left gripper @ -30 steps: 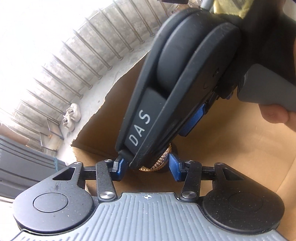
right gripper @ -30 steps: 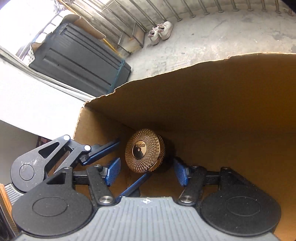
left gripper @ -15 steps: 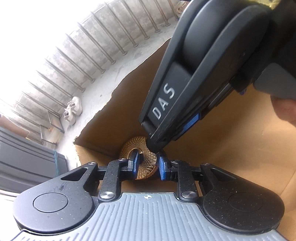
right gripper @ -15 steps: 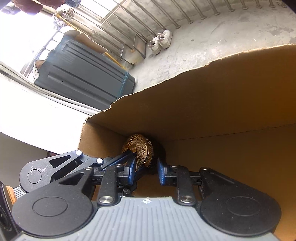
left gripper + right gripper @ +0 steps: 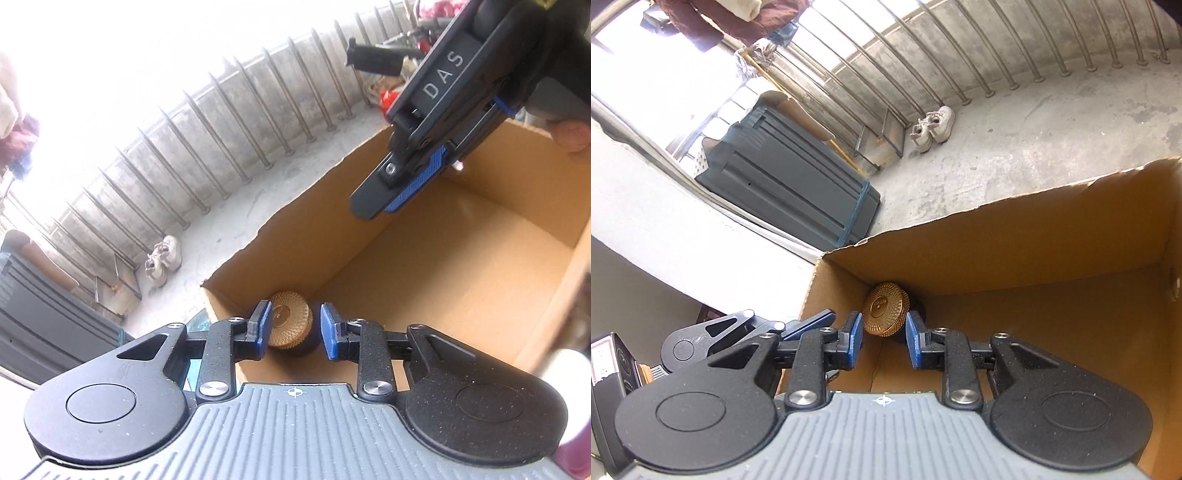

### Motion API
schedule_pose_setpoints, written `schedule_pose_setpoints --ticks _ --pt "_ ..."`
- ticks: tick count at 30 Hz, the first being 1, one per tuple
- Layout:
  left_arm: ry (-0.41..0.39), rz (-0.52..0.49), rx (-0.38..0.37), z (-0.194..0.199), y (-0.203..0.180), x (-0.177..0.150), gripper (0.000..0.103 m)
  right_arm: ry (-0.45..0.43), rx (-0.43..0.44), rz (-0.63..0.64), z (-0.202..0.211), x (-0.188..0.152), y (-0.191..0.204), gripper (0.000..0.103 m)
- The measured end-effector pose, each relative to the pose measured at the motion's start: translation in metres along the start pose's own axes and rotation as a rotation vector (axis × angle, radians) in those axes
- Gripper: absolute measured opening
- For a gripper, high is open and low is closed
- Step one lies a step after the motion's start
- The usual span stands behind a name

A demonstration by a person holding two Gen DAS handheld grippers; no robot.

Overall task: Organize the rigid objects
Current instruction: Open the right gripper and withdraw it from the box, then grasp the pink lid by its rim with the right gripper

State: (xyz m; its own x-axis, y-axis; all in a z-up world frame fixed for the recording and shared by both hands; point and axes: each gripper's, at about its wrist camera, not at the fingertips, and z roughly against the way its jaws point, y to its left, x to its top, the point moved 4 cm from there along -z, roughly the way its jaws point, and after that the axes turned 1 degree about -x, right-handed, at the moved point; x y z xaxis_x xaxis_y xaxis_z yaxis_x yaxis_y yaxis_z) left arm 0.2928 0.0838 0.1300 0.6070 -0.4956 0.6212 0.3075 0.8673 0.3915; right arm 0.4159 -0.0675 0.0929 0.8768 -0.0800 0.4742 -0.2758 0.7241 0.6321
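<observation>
Both of my hand-held grippers sit higher above the cardboard box (image 5: 461, 254) than a second ago, when they were deep inside it around the gold-lidded jar (image 5: 290, 319). My left hand-held gripper (image 5: 293, 330) has just been opening a little; its blue pads (image 5: 264, 325) stand apart with nothing pressed between them, and the jar shows through the gap, lying well beyond them on the box floor. My right hand-held gripper (image 5: 882, 339) closed in during the last second and now holds a narrow gap, also empty, with the jar framed between its pads (image 5: 913, 341) but farther off.

From the left wrist view, the jar rests on its side in the box corner at about 6 o'clock of the picture, patterned lid facing me, dark body behind it. My right hand-held gripper hangs at 1 o'clock there, over the box's open top, with my fingers (image 5: 569, 136) behind it.

From the right wrist view, the jar sits in the corner where two box walls meet. My left hand-held gripper pokes in at 8 o'clock. White shoes (image 5: 932, 127) stand on the concrete floor (image 5: 1052, 140) by the railing (image 5: 923, 55) at 12 o'clock, a dark grey case (image 5: 786, 177) at 10 o'clock.
</observation>
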Motion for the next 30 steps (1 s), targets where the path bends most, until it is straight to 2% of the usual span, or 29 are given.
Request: schedule_pose_setpoints --ticks 2,4,6,8,9,11,15,20,23,30 --pt "-0.085 0.055 -0.013 0.043 -0.005 -0.009 0.041 -0.058 -0.029 0.056 0.033 -0.005 0.009 0.028" --pt "-0.161 0.093 -0.029 0.075 -0.013 -0.02 0.047 -0.155 -0.06 0.098 0.072 -0.018 0.014 0.029" --pt "-0.2 0.147 -0.052 0.086 -0.02 -0.037 0.047 -0.249 -0.106 0.123 0.107 -0.037 0.016 0.03" --pt "-0.21 0.184 -0.086 0.091 -0.028 -0.049 0.047 -0.307 -0.156 0.132 0.136 -0.061 0.013 0.03" --pt "-0.217 0.202 -0.095 0.092 -0.034 -0.056 0.052 -0.32 -0.174 0.123 0.148 -0.078 0.01 0.03" --pt "-0.231 0.23 -0.102 0.109 -0.046 -0.073 0.059 -0.32 -0.176 0.09 0.168 -0.108 0.003 0.03" --pt "-0.209 0.295 -0.155 0.103 -0.052 -0.106 0.06 -0.333 -0.168 0.045 0.194 -0.169 -0.008 0.03" --pt "-0.155 0.393 -0.23 0.093 -0.064 -0.128 0.062 -0.333 -0.167 0.051 0.208 -0.23 -0.013 0.03" --pt "-0.129 0.481 -0.272 0.08 -0.067 -0.142 0.062 -0.316 -0.18 0.063 0.2 -0.254 -0.009 0.034" --pt "-0.105 0.583 -0.307 0.049 -0.071 -0.157 0.062 -0.216 -0.212 0.057 0.155 -0.284 -0.012 0.036"
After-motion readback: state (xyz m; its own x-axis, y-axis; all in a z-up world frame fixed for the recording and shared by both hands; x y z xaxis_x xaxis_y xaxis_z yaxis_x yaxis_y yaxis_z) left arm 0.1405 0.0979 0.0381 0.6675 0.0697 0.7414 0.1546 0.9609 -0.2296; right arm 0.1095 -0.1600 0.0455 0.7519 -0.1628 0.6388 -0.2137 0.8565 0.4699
